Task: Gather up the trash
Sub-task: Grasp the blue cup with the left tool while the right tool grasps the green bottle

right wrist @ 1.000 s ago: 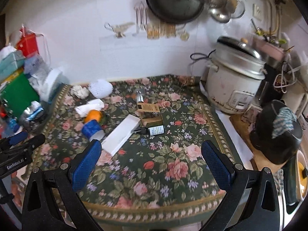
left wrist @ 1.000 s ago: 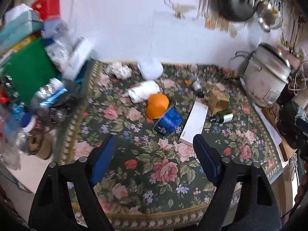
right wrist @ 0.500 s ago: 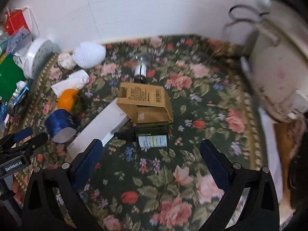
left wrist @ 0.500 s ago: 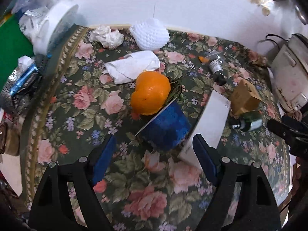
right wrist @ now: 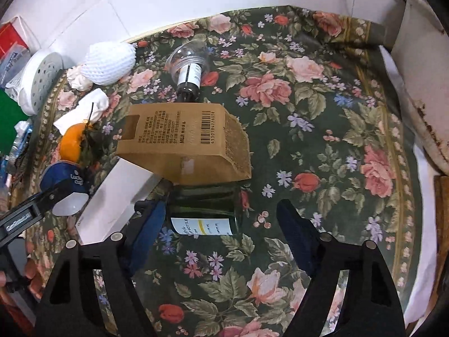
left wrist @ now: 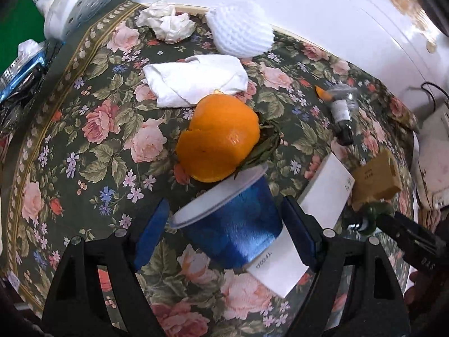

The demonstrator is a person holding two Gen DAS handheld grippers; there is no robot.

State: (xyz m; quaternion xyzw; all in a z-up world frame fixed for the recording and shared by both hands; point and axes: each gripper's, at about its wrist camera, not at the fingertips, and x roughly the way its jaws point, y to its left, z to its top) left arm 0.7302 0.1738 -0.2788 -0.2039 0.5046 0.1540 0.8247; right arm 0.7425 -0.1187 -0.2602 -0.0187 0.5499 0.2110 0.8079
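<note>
A blue paper cup (left wrist: pixel 233 224) lies on its side on the floral tablecloth (left wrist: pixel 92 140). My left gripper (left wrist: pixel 224 236) is open and straddles it, the pads close beside its walls. An orange peel (left wrist: pixel 219 137) rests against the cup's rim. A green glass bottle (right wrist: pixel 202 210) lies flat below a brown carton (right wrist: pixel 185 140). My right gripper (right wrist: pixel 221 230) is around the bottle and its jaws are closing. The left pad is near the glass and the right pad stands well apart from it.
A folded tissue (left wrist: pixel 196 81), a crumpled tissue (left wrist: pixel 168 24), a white foam net (left wrist: pixel 241 33) and a small capped bottle (right wrist: pixel 189 70) lie farther back. A long white box (right wrist: pixel 112 196) sits between cup and bottle. A rice cooker (right wrist: pixel 421 84) stands at the right.
Both grippers came down close to the table. The left now has the blue cup between its fingers. The right now has the green bottle between its fingers, which stand narrower.
</note>
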